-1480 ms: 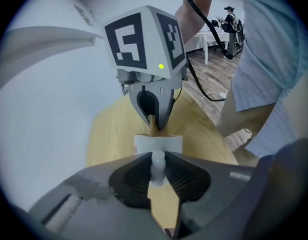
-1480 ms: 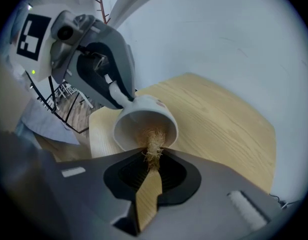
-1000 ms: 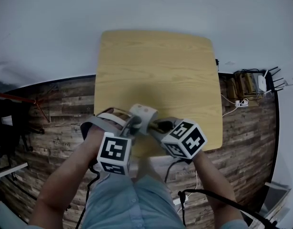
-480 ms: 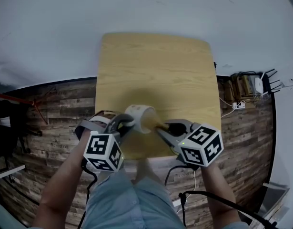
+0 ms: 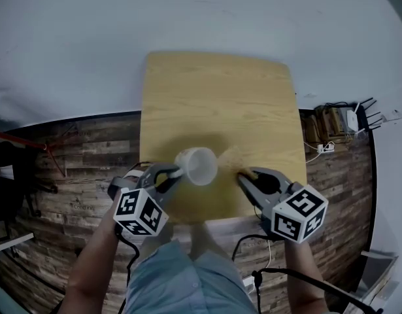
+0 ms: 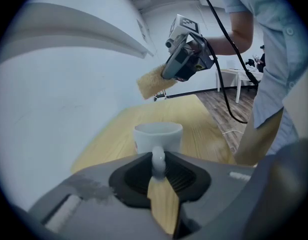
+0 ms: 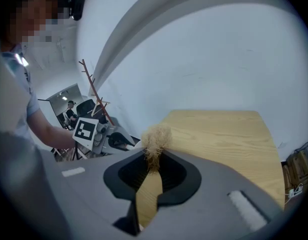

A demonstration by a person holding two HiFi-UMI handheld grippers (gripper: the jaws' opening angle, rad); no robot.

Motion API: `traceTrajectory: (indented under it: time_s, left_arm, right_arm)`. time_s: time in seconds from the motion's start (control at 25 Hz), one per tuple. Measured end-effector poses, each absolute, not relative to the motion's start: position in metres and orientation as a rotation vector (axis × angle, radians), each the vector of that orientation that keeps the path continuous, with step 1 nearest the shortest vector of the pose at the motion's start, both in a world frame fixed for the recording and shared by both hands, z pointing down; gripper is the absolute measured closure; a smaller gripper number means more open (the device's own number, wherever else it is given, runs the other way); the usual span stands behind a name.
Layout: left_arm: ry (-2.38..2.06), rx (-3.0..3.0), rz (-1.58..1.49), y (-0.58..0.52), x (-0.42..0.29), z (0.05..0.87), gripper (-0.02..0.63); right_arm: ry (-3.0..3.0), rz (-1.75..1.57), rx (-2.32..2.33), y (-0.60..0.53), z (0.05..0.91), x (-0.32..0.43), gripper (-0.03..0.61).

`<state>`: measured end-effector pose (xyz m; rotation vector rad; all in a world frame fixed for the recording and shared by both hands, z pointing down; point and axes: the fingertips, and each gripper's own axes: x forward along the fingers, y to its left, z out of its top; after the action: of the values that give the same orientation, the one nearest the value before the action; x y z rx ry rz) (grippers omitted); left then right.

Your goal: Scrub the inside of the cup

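My left gripper has the white cup by its handle. The left fingers stand at a narrow gap and press on the handle from both sides. In the left gripper view the cup sits just past the fingertips, upright, its round rim towards the top. It is over the near half of the wooden desk, a little left of the middle. I cannot tell whether its base touches the wood.

From the head view the cup's mouth faces up and slightly to my right. What I see of the inside is plain pale wall. From the low angle of the left gripper view the bottom of the cup is hidden.

My right gripper is clamped on a tan, fibrous scrub pad. The right fingers are nearly together, pinching its lower end, and a frayed tuft sticks out beyond the tips. The pad is outside the cup, apart from the rim on my right side. In the left gripper view it hangs above and beyond the cup, clear of it.

Dark plank floor runs along both sides of the desk.
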<state>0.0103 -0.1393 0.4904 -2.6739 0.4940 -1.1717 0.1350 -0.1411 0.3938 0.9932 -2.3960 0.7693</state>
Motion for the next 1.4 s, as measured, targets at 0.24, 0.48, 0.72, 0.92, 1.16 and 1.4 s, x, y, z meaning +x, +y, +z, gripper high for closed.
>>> traceTrajectory:
  time_s: [0.24, 0.48, 0.72, 0.92, 1.16, 1.4]
  left_arm:
    - [0.594, -2.812, -1.091, -0.14, -0.02, 0.513, 0.518]
    - [0.625, -2.98, -0.993, -0.14, -0.034, 0.531, 0.518]
    - [0.606, -3.024, -0.957, -0.143, -0.036, 0.531, 0.518]
    - [0.563, -3.056, -1.056, -0.128, -0.039, 0.531, 0.509]
    - [0.58, -3.041, -1.094, -0.121, -0.051, 0.515, 0.508]
    - [0.766, -3.008, -0.991, -0.122, -0.067, 0.465, 0.508]
  right_arm:
    - [-2.454, 0.701, 1.201, -0.144, 0.369, 0.125, 0.529]
    - [-2.479, 0.634, 1.313, -0.142, 0.348, 0.108, 0.528]
    - [-2.465, 0.593, 1.392, -0.14, 0.337, 0.107, 0.525]
    - [-2.468, 0.604, 1.462, -0.14, 0.338, 0.113, 0.523]
    - [-2.521, 0.611, 1.47, -0.146, 0.339, 0.113, 0.523]
    - [-2.584, 0.539, 1.496, -0.156, 0.324, 0.118, 0.522]
